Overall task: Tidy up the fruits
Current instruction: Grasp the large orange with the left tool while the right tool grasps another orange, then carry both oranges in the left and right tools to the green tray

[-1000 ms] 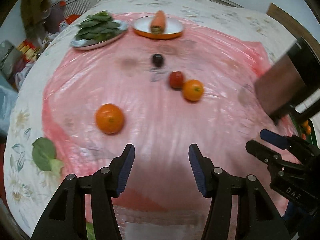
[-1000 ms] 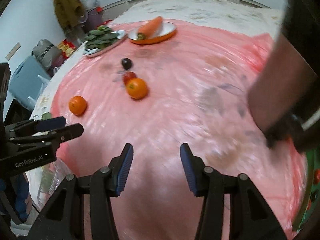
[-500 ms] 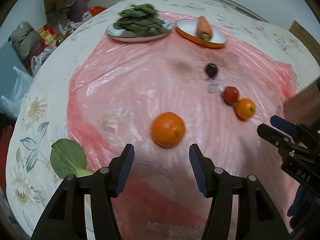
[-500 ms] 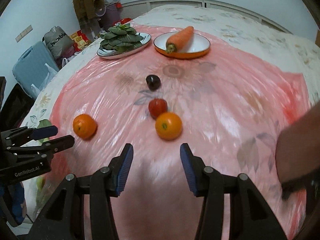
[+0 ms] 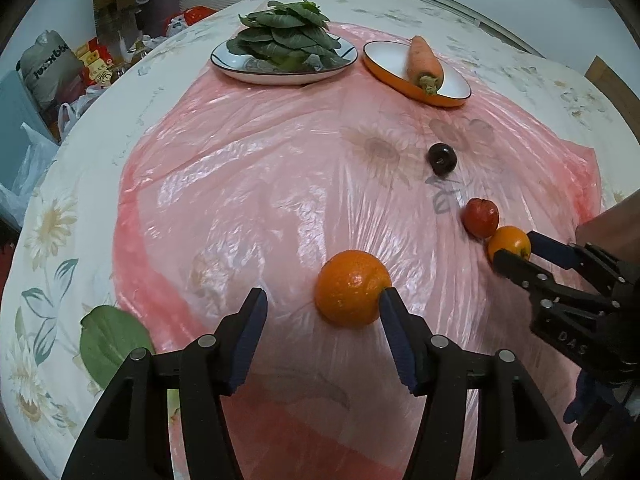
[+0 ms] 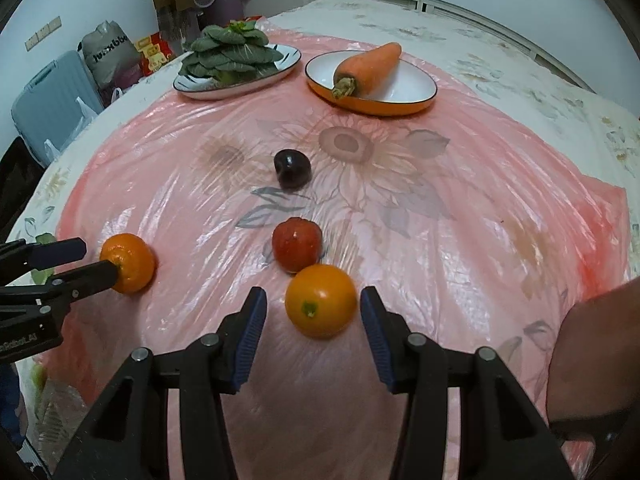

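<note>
- left gripper (image 5: 322, 302) spread, large round orange (image 5: 352, 288) touching its 3 o'clock finger: recentre before clamping.
- right gripper (image 6: 310, 308) spread around smaller smooth orange fruit (image 6: 321, 301): clamp gently.

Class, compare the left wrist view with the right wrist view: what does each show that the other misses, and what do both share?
Only the left wrist view shows the loose green leaf whole on the tablecloth and the left gripper open, one finger touching the large orange. Only the right wrist view shows the blue suitcase and the right gripper open around the small orange. Both show the red fruit, dark plum, carrot plate and greens plate.
</note>
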